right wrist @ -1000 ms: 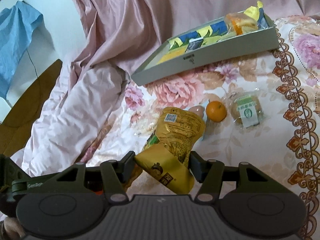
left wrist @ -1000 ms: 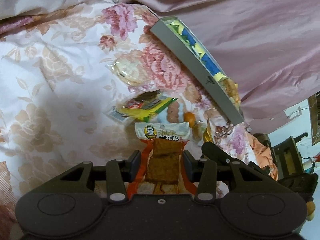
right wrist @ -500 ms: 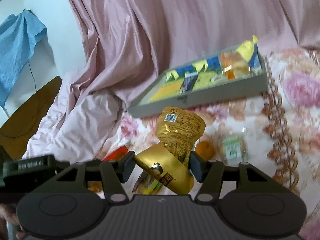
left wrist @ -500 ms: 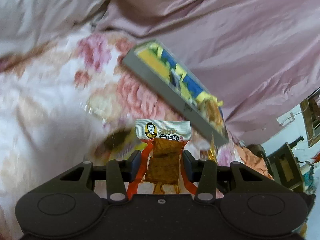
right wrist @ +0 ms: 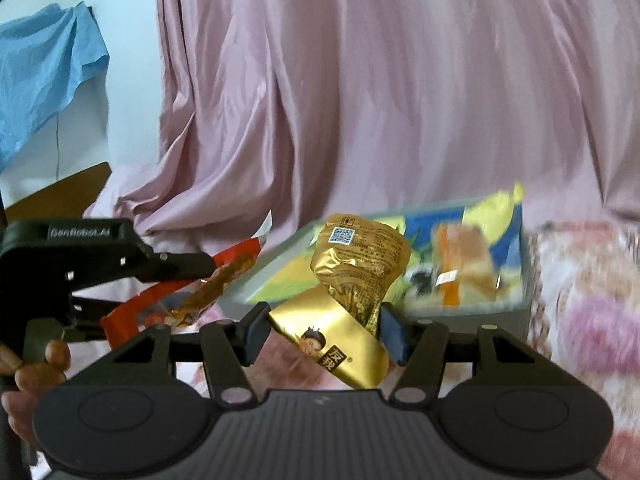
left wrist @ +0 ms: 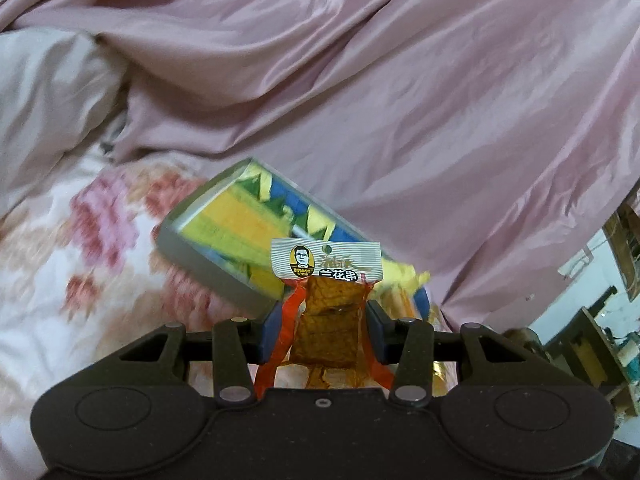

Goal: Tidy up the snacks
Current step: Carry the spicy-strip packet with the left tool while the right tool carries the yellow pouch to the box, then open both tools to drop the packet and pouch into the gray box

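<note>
Orange film and a brown pressed block fill my left gripper (left wrist: 324,330), whose pads are closed narrow on the tofu-skewer packet (left wrist: 326,300) so that its white header stands up past the tips. Ahead of those tips, a little to the left and beyond, sits the grey tray (left wrist: 208,268) on the floral bedspread (left wrist: 80,264), its floor already lined with yellow and blue wrappers (left wrist: 236,220). To the right, my right gripper (right wrist: 324,336) is pinched on the gold pouch (right wrist: 352,292), which is bent at the waist with its barcode end poking forward. From this view the tray (right wrist: 516,314) lies straight beyond the pouch, with an orange-banded pastry pack (right wrist: 464,268) in its right end; my other gripper shows at far left with its red packet. The scene is blurred, so finer detail in the tray escapes me.

I judge the job partway done: several snacks are in the tray, these two are in the air and not yet set down, and I cannot see from here whether any loose snacks remain on the bedspread.
</note>
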